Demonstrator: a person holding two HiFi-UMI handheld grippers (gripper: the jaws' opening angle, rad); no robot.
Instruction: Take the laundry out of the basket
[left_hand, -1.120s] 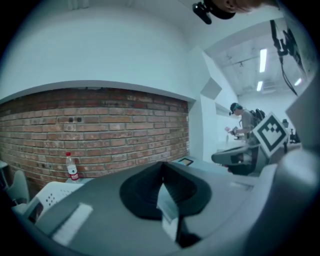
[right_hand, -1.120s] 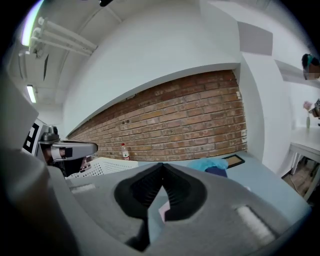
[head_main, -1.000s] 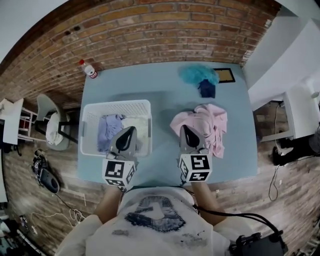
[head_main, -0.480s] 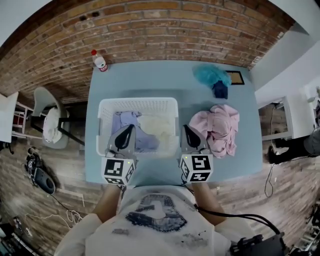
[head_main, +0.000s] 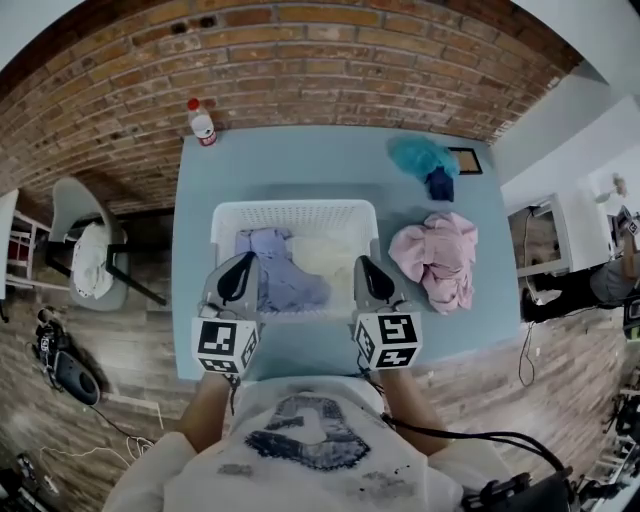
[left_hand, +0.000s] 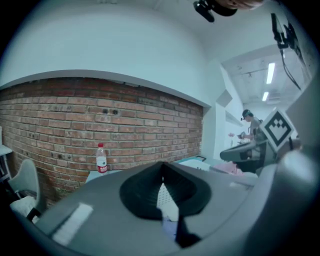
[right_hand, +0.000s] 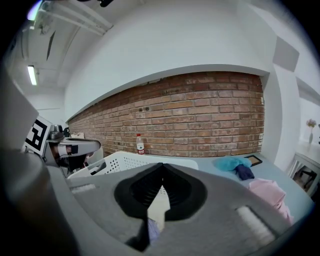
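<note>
Left tool (head_main: 243, 262) and right tool (head_main: 364, 264) both pressed together, empty, mid-frame over near corners of basket (head_main: 295, 207); laundry (head_main: 280, 278) inside.

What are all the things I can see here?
table: one, light blue, beside brick wall
basket: one, white, mid-table
lilac garment: one, in basket, left
cream garment: one, in basket, right
pink clothes: one pile, right of basket
teal cloth: one, table's far right
navy cloth: one, touching teal cloth
frame: one, black, far right corner
bottle: one, red-capped, far left corner
chair: one, pale, floor, left of table
left tool, right tool: two, grey, shut, empty, over basket's near corners
</note>
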